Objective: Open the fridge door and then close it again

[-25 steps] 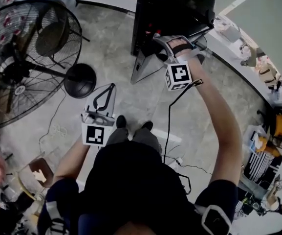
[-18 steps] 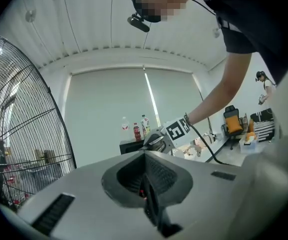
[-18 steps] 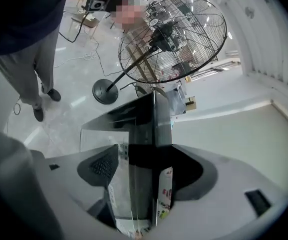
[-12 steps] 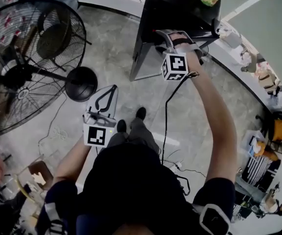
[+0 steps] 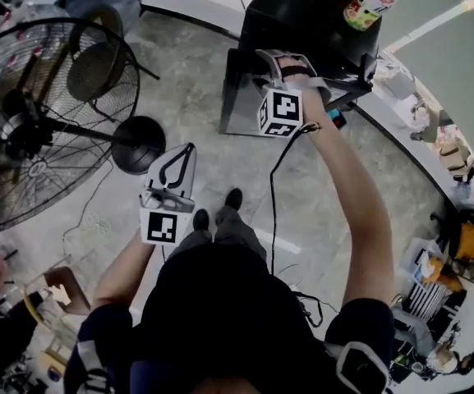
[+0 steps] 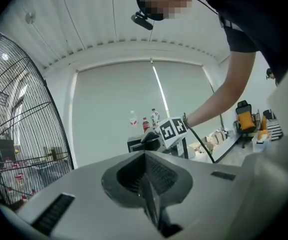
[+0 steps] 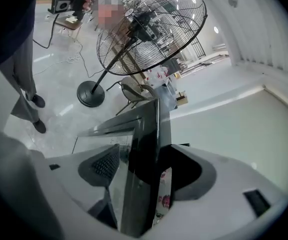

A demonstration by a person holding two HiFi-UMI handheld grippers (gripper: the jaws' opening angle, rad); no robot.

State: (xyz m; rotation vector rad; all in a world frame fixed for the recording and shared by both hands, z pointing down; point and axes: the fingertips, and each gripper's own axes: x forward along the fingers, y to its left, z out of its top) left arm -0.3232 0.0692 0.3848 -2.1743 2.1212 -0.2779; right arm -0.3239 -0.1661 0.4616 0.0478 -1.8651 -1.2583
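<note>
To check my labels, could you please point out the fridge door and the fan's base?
fridge door [image 5: 238, 98]: head view, its pale panel.
fan's base [image 5: 138, 144]: head view, top of the dark disc.

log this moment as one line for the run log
right gripper: fingers clamped on edge of black-framed fridge door | door: partly open | left gripper: fingers shut, empty
</note>
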